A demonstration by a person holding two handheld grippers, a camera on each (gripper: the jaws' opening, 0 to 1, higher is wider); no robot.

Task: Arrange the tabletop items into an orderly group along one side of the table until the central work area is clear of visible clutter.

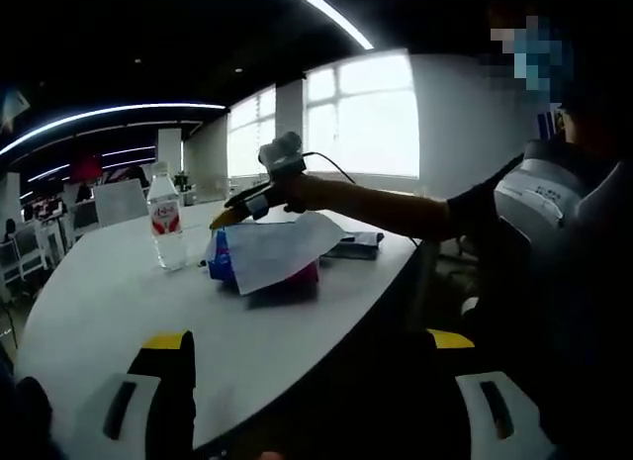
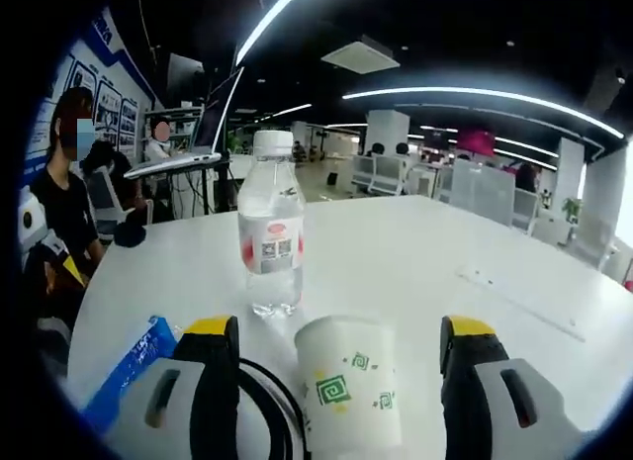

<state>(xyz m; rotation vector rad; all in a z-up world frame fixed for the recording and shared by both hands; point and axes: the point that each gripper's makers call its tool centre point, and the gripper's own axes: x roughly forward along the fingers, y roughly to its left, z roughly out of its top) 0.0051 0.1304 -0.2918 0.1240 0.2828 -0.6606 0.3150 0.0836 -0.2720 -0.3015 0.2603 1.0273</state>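
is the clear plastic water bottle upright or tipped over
Upright: the clear plastic water bottle stands on its base on the white table, white cap on top, behind the white paper cup.

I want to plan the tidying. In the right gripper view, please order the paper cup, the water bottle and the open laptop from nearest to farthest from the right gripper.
1. Paper cup: between the jaws.
2. Water bottle: just beyond, slightly left.
3. Laptop: far left, background.

The white table (image 2: pixel 415 252) carries a water bottle (image 2: pixel 270 223), paper cup (image 2: pixel 348 396) and blue packet (image 2: pixel 129 371).
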